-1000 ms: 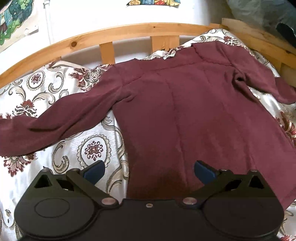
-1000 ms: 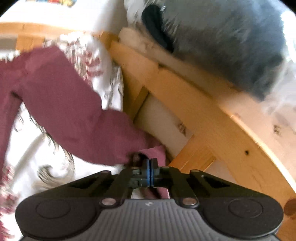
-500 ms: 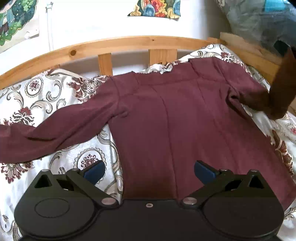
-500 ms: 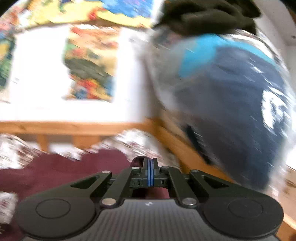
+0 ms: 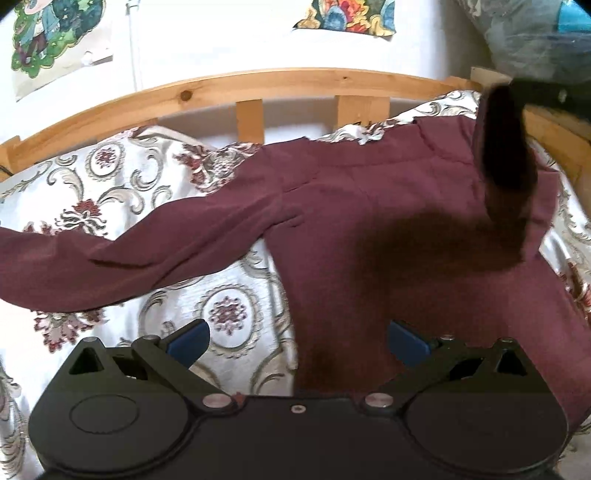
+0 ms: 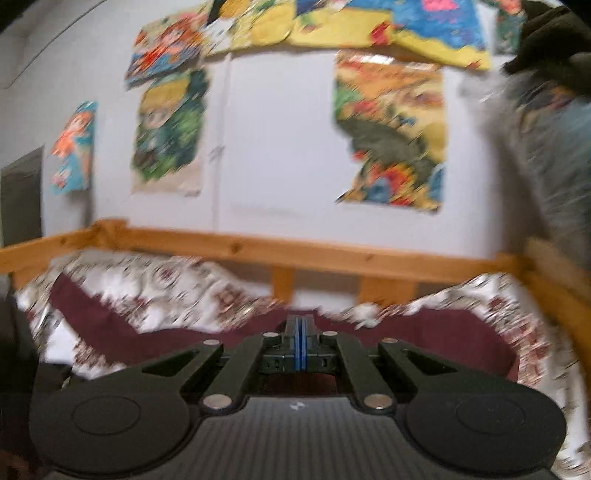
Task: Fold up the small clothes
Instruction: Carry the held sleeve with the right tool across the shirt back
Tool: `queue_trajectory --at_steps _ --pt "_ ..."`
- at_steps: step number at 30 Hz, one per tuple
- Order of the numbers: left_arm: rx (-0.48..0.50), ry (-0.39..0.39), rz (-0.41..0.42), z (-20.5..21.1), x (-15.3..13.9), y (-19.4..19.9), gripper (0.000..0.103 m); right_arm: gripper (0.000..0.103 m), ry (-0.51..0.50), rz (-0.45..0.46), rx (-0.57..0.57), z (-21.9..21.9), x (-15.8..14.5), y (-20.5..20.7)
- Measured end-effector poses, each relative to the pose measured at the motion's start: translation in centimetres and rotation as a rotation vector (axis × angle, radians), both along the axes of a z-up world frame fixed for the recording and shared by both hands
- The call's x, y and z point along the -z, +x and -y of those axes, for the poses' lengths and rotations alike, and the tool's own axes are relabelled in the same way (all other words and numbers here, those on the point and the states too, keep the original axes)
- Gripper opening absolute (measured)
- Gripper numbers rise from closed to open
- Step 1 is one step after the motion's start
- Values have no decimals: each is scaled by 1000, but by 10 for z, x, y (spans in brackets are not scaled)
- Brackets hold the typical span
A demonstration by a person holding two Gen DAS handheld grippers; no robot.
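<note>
A maroon long-sleeved shirt [image 5: 388, 229] lies spread on the patterned bedspread [image 5: 92, 192]. Its left sleeve [image 5: 122, 254] stretches flat to the left. Its right sleeve [image 5: 504, 166] is lifted in the air at the upper right, hanging from my right gripper. My left gripper [image 5: 297, 338] is open and empty, hovering over the shirt's bottom hem. My right gripper [image 6: 298, 338] is shut, raised above the shirt [image 6: 424, 328]; the sleeve it holds hangs below, hidden from its own blurred view.
A wooden bed rail [image 5: 258, 88] runs along the back and right [image 6: 554, 280]. The white wall carries colourful posters [image 6: 391, 129]. A grey-blue bundle [image 5: 535, 33] is piled at the upper right.
My right gripper has lifted the right sleeve off the bed edge and swung it up and leftwards over the shirt. My left gripper has stayed open and pulled back a little.
</note>
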State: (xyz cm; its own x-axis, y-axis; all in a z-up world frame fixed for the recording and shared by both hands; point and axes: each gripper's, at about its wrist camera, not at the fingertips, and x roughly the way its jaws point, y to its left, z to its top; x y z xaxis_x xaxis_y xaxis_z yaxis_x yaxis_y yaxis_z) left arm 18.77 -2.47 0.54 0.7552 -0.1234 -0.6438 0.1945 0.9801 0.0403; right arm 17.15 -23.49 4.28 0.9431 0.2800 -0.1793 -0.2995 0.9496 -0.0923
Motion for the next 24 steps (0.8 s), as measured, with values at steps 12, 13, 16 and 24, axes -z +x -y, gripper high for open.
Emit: queue_trajectory --at_steps 12,13,16,24 --pt "-18 1 -26 -5 4 2 102 56 -22 -121 -93 -18 42 6" --pt "-16 -1 -26 -5 4 2 102 64 -16 -123 -92 -13 42 6" --pt "-6 -18 -15 -6 3 0 102 73 -44 -125 -69 3 41 7" --pt "18 -27 6 5 9 11 102 78 -144 -162 246 83 53 69"
